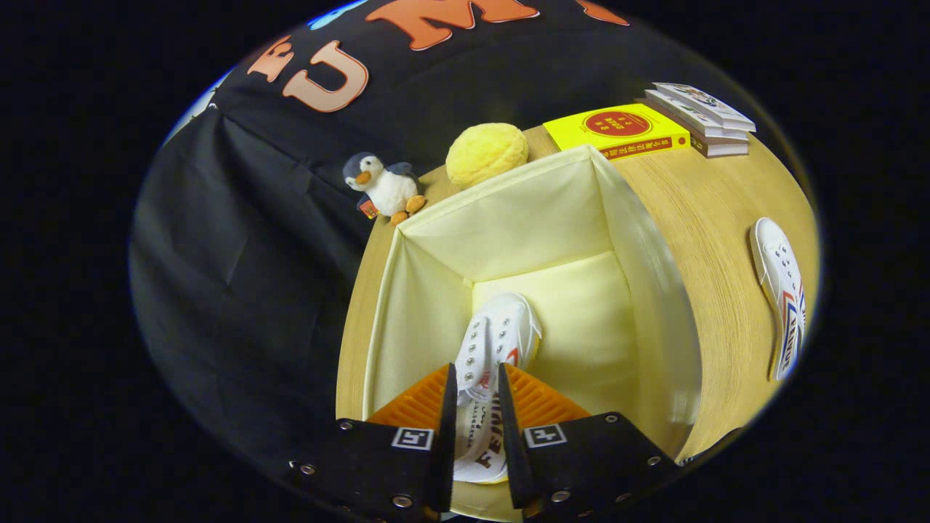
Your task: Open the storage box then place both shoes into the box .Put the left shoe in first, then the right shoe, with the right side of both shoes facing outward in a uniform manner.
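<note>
While the gripper point(472, 407) pinches the white shoe point(494, 349) at lower centre, inside the open box point(654, 290), it should lower gently. The other shoe point(781, 290) waits at right.

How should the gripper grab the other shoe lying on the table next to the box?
Probably by the collar at the heel end, coming from above. The shoe on the table lies on its side beside the box, so its thin upper is narrow enough for the jaws. The gripper already pinches the first shoe that way, over the box.
</note>
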